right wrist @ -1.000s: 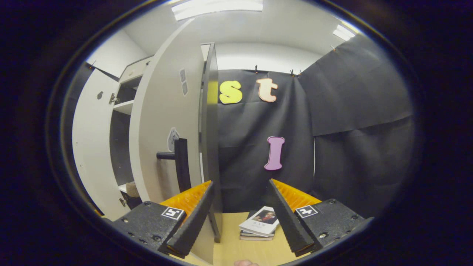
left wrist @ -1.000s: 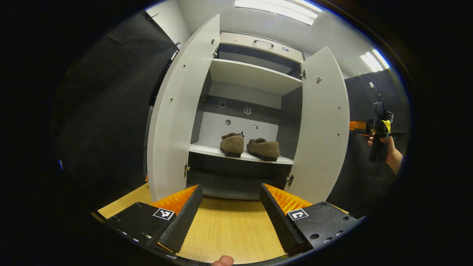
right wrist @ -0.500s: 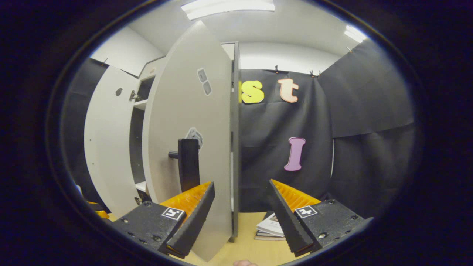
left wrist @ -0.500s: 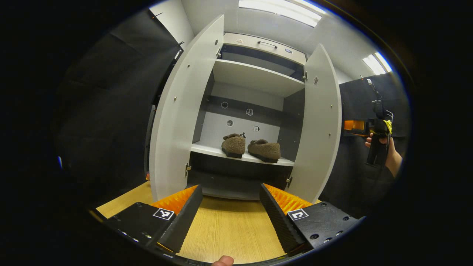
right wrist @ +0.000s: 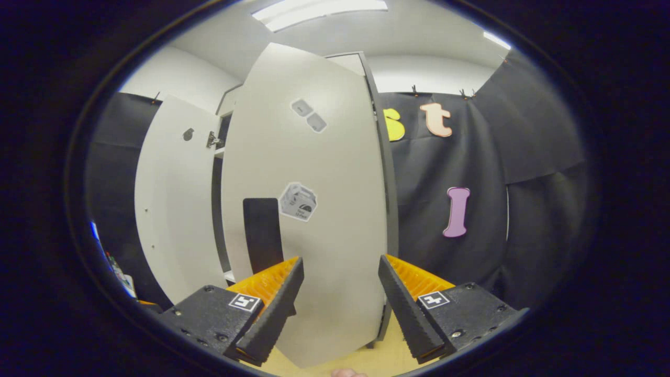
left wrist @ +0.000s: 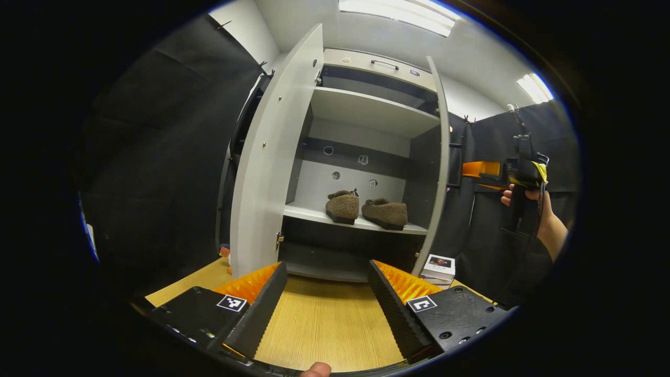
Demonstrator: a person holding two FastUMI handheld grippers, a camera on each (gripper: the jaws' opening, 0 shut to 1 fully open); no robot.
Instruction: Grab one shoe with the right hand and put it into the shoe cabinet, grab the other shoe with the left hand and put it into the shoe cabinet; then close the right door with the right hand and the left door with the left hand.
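Two brown fuzzy shoes (left wrist: pixel 343 206) (left wrist: pixel 386 213) sit side by side on the lower shelf of the white shoe cabinet (left wrist: pixel 366 110). The left door (left wrist: pixel 272 157) stands wide open. The right door (left wrist: pixel 438 157) is seen edge-on, partly swung in. My left gripper (left wrist: pixel 327 293) hangs open over the wooden table (left wrist: pixel 324 324), well back from the cabinet. A hand holds my right gripper (left wrist: pixel 471 175) just outside the right door. In the right gripper view my right gripper (right wrist: pixel 340 293) is open, facing that door's outer face (right wrist: pixel 324 209) beside its black handle (right wrist: pixel 261 230).
A small stack of books (left wrist: pixel 438 267) lies on the table at the foot of the right door. The left door (right wrist: pixel 167 209) shows beyond the right one. Black cloth walls close in both sides.
The right door has swung inward from wide open to edge-on. My right gripper followed it round and now faces its outer side. My left gripper barely moved.
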